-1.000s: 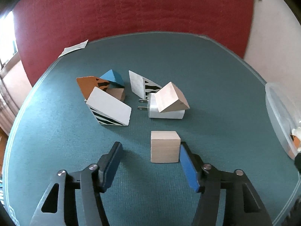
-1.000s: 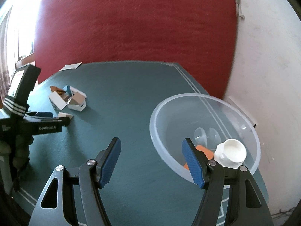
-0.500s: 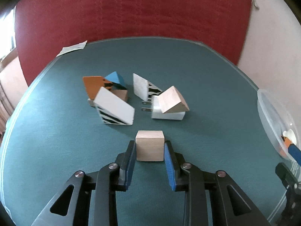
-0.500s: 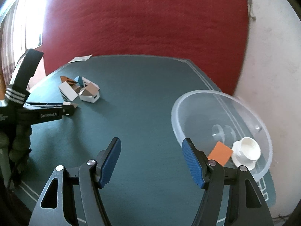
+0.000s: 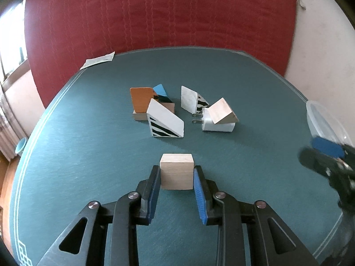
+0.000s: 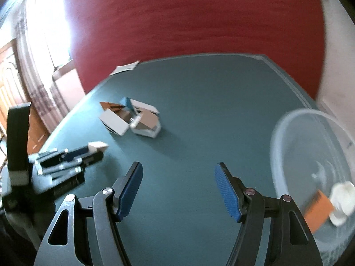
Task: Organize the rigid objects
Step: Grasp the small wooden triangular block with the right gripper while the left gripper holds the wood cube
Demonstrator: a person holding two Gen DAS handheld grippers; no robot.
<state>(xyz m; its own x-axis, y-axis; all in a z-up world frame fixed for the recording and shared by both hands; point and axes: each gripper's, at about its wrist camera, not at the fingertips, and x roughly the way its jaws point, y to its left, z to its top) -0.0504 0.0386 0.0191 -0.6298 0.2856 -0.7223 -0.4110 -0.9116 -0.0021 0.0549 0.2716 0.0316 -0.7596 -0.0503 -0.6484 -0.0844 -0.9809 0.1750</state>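
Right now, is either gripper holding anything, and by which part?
The left gripper is shut on the plain wooden cube, its pads pressing the cube's two opposite side faces. The right gripper is open and holds nothing.

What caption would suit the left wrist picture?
Left gripper shut on a plain wooden cube on the green table, with painted wedge blocks clustered beyond.

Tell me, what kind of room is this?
Probably a room in someone's home, not a factory. A table covered in green felt stands by a red quilted hanging, and daylight comes through a curtained window. Beside it there seems to be a wooden door.
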